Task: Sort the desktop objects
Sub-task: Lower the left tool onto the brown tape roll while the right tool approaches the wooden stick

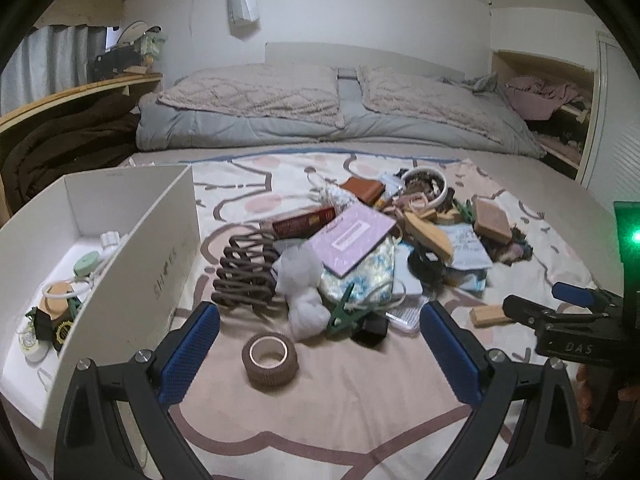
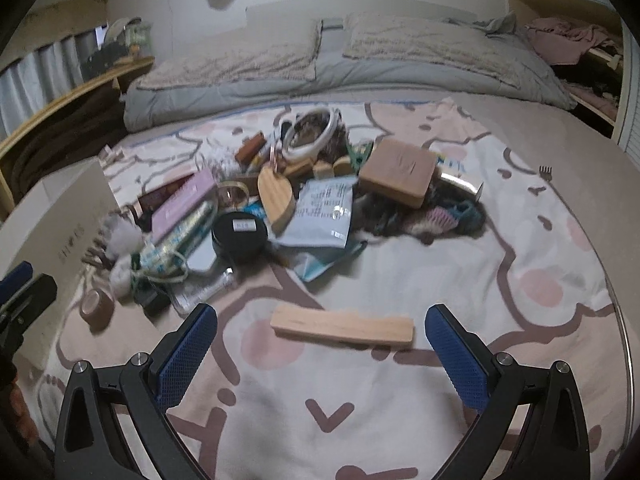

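Observation:
A heap of small objects lies on a patterned bed sheet: a pink card [image 1: 352,240], a brown wire holder [image 1: 244,276], a white bowl [image 1: 426,186] and a black round tin [image 2: 239,236]. A brown tape roll [image 1: 271,359] rests just ahead of my left gripper [image 1: 320,350], which is open and empty. A light wooden block [image 2: 342,326] lies flat between the tips of my open right gripper [image 2: 321,344], untouched. The right gripper [image 1: 560,304] also shows at the right edge of the left wrist view.
A white cardboard box [image 1: 132,256] stands at the left, holding several small items such as a green round piece [image 1: 86,262]. Pillows and a grey duvet [image 1: 320,120] lie behind the heap. A wooden shelf [image 1: 80,88] runs along the left.

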A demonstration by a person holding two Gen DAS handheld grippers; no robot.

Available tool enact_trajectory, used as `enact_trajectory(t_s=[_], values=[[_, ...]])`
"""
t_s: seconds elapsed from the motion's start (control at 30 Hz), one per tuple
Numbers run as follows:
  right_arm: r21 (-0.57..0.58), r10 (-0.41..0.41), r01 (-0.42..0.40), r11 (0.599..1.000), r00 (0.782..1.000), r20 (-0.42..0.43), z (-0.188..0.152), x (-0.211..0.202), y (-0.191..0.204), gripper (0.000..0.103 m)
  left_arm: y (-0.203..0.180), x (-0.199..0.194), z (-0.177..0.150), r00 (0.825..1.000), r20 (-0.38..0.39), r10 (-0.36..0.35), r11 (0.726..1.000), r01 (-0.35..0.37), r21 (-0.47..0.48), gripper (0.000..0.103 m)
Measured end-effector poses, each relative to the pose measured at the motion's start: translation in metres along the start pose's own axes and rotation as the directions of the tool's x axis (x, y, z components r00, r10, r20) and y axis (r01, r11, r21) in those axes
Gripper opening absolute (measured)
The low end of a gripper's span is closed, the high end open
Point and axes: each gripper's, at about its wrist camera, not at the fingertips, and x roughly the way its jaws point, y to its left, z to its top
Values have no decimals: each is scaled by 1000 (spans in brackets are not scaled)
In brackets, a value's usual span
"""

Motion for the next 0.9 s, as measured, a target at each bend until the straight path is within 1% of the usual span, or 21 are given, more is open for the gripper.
enact_trajectory(t_s=[0.13,0.23,0.3,0.4,0.47,0.5,0.63,0.8,0.9], values=[[-41,-32,30,999,999,-36,-4,13,8,103,-2,4,-7,1000,-24,3,1000,-3,14,101],[-65,-61,58,996,996,-59,-6,22,13,103,-3,6,-8,1000,-27,11,1000,-10,19,101],[-69,-97,92,993,993,-73,-6,28,14,103,-2,6,-8,999,-29,13,1000,-12,16,101],[-72,-145,138,988,984,-106,-5,39,17,103,-1,9,-10,999,-41,15,1000,-15,8,101],[-82,-190,180,980,974,-126,-5,45,17,103,1,10,-10,999,-47,16,1000,-16,1,101],[-82,-212,203,976,969,-129,-6,47,16,103,2,10,-10,999,-48,16,1000,-16,-1,101],[-60,-249,244,968,961,-119,-7,44,10,103,5,10,-11,999,-50,13,1000,-14,-12,101],[12,-231,235,972,964,-135,-9,40,-5,103,6,14,-13,998,-65,18,1000,-19,-11,101],[43,-194,203,978,969,-155,-11,41,-13,103,5,18,-15,996,-81,24,1000,-24,-6,101]])
